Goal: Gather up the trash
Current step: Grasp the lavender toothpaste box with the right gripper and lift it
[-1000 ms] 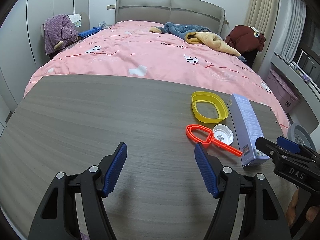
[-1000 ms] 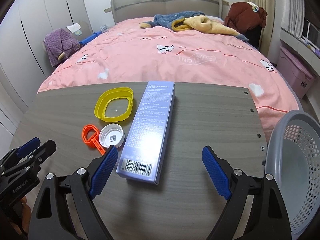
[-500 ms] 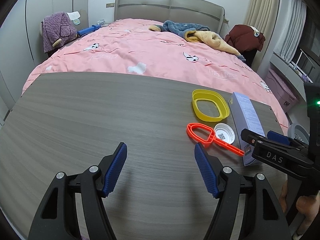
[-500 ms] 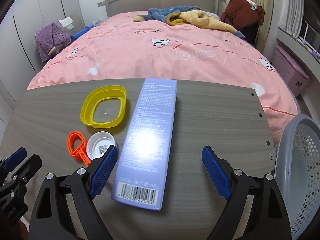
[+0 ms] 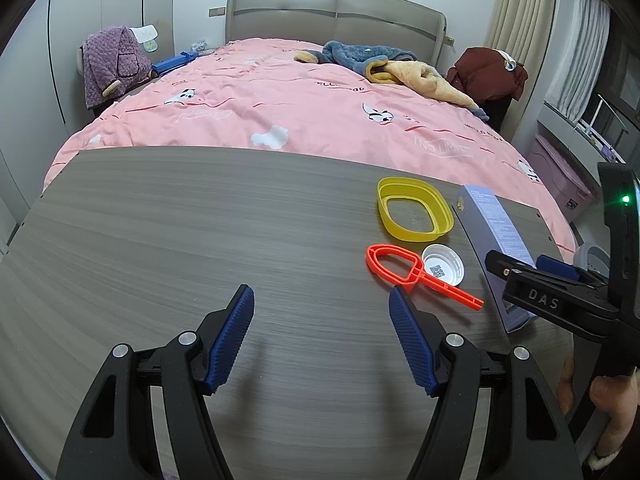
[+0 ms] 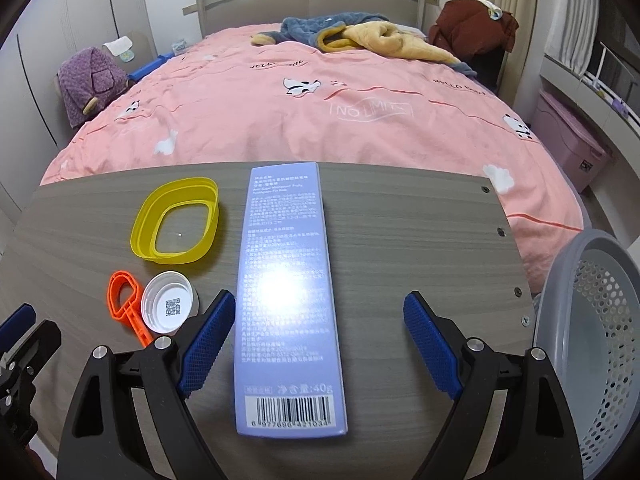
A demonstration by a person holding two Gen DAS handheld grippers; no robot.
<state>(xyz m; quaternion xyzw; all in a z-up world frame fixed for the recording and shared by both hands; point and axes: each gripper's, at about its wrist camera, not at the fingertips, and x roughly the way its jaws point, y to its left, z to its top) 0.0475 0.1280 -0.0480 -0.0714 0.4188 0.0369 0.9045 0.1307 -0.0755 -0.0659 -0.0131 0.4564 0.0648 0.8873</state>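
Blue-padded fingers (image 6: 212,338) of the right gripper (image 6: 320,340) are being held apart around the near end of a pale blue toothpaste box (image 6: 286,292) lying flat on the wooden table (image 6: 400,240); the jaws have just been closing, with neither pad pressing on it yet. Beside the box, a white cap (image 6: 168,306), an orange plastic ring tool (image 6: 126,302) and a yellow oval lid (image 6: 176,224) are being left on the table, with a grey perforated basket (image 6: 592,344) standing past its right edge. Nothing is being gripped by the left gripper (image 5: 320,338), its fingers being kept apart over bare tabletop.
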